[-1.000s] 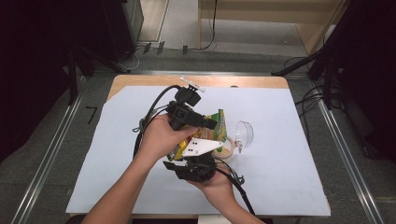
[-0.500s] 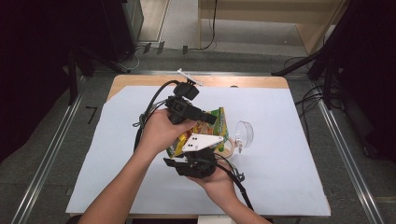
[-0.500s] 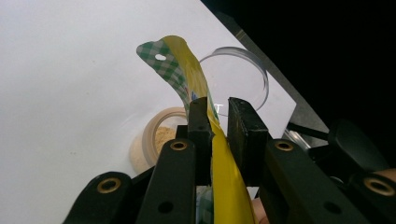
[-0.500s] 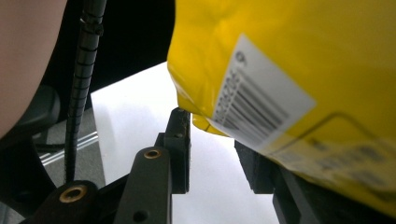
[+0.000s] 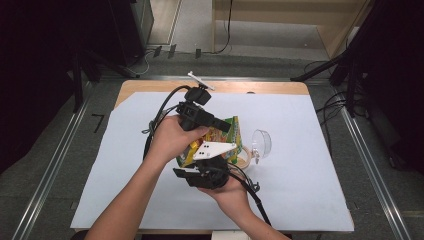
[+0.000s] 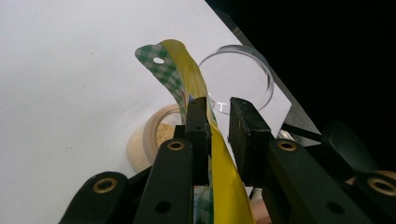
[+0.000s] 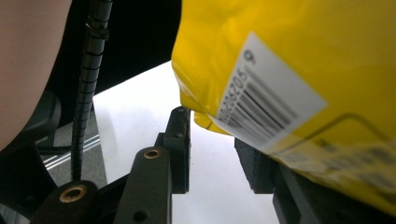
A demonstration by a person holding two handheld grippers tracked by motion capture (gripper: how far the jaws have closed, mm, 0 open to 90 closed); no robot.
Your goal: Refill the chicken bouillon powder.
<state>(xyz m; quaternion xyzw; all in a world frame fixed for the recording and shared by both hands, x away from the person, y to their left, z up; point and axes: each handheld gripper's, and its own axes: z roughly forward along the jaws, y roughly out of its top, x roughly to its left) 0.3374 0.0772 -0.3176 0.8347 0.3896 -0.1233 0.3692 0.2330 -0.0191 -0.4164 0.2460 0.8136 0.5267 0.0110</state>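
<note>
Yellow-and-green plastic snack pouch [image 5: 226,135] with a checked top edge is held above the middle of the white-covered bench [image 5: 310,170], between the two hand-held tools. The left tool [image 6: 218,122] has the pouch's upper strip between its jaws: the strip lies against one pad, while a gap shows before the other, so the jaws stand slightly apart rather than clamped. The right tool [image 7: 215,149] sits under the pouch's barcode side; its jaws are parted, with bench surface visible between them and the pouch resting over one jaw. Below the pouch stands a round container of pale crumbs [image 6: 152,140], and just beside it a clear plastic round lid [image 6: 243,79].
</note>
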